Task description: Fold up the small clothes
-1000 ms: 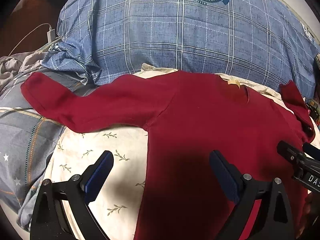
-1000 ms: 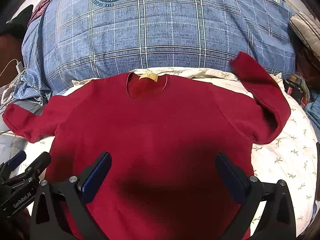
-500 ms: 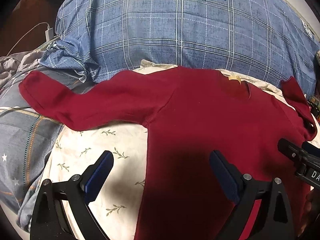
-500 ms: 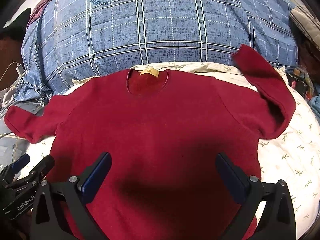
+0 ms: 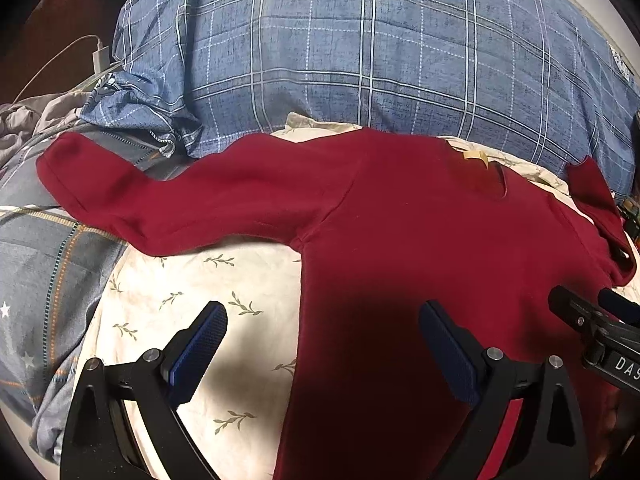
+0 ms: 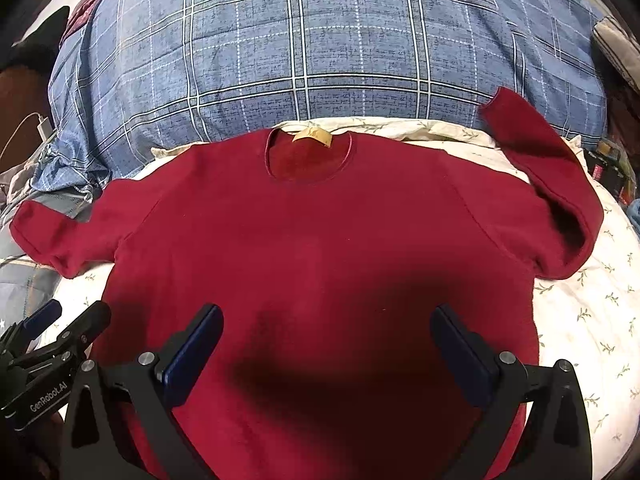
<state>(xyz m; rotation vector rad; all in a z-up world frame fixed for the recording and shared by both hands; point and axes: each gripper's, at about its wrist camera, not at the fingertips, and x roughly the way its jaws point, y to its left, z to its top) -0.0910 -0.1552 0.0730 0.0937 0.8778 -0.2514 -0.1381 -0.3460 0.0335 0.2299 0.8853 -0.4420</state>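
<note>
Red sweater [image 6: 320, 248] is laid out flat, front up, on a cream sheet [image 6: 592, 312] with little leaf sprigs, neckline [image 6: 310, 156] pointing away toward a big blue plaid duvet [image 6: 320, 48] bunched up behind it. There's a tan tag [image 6: 311, 136] showing inside the collar. One sleeve [image 5: 192, 204] runs straight out to the side and its cuff hangs off the sheet onto a grey starry blanket [image 5: 36, 280]. The other sleeve [image 6: 548, 184] is bent up at the elbow, cuff resting against the duvet. Left gripper [image 5: 322, 344] hovers over the lower side edge of the sweater, fingers spread wide with nothing between them, one blue pad [image 5: 198, 354] above the sheet and the other above the red fabric. Right gripper [image 6: 326, 354] is over the middle of the lower body, also spread wide and holding nothing, both pads above the sweater. I can't tell if either one actually touches the cloth. A white charger [image 5: 100, 56] and cable sit off at the far side by the duvet.
</note>
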